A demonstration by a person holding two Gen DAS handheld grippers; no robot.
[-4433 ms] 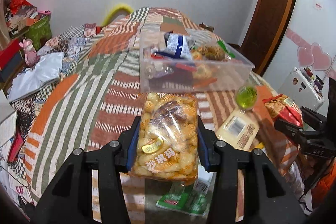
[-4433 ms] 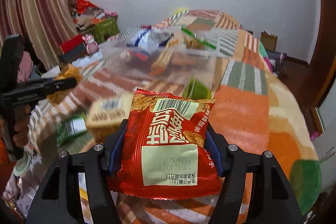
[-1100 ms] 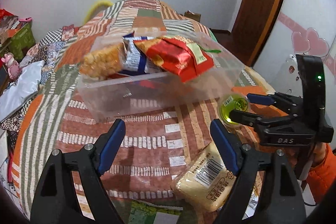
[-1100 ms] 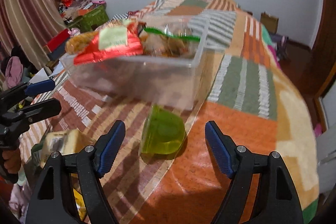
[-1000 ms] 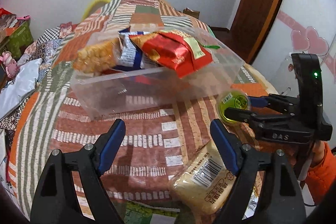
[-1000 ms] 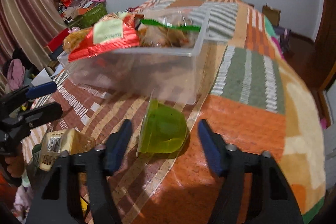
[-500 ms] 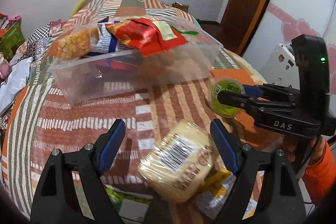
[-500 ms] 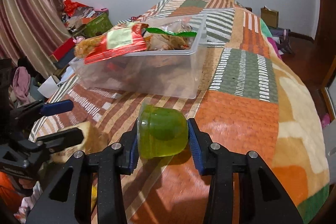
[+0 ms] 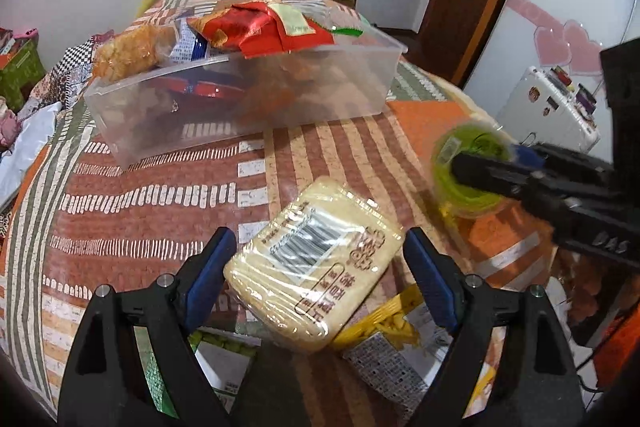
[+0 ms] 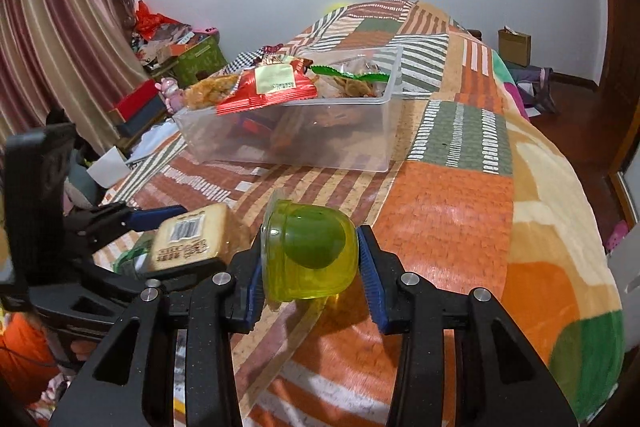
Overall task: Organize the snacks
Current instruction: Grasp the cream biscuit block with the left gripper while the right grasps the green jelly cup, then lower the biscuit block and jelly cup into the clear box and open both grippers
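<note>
- Jelly cup (image 10: 310, 259), green and see-through, sits clamped between the pads of the right hand-held gripper (image 10: 310, 261), lying on its side with its foil lid facing left and its rounded bottom facing right; it looks lifted just clear of the patchwork bedspread (image 10: 448, 211).
- Clear plastic bin (image 10: 320, 131), already heaped with a red snack bag (image 10: 268, 87) and other packets, stands straight ahead of that cup and further up the bed (the open top is the likely target), so the carry runs forward and up over the near wall.
- Pale yellow wrapped snack block (image 9: 316, 267) lies between the fingers of the left hand-held gripper (image 9: 316, 267), whose jaws are opening; the blue pads stand just beside its two ends, and I judge no grip yet.
- Long axis of the block runs diagonally, from near-left to far-right, roughly across the jaw gap, so the pads would close on its short ends.
- Left hand is plainly the nearer one to the block; the bin lies beyond it, up and to the left.
</note>
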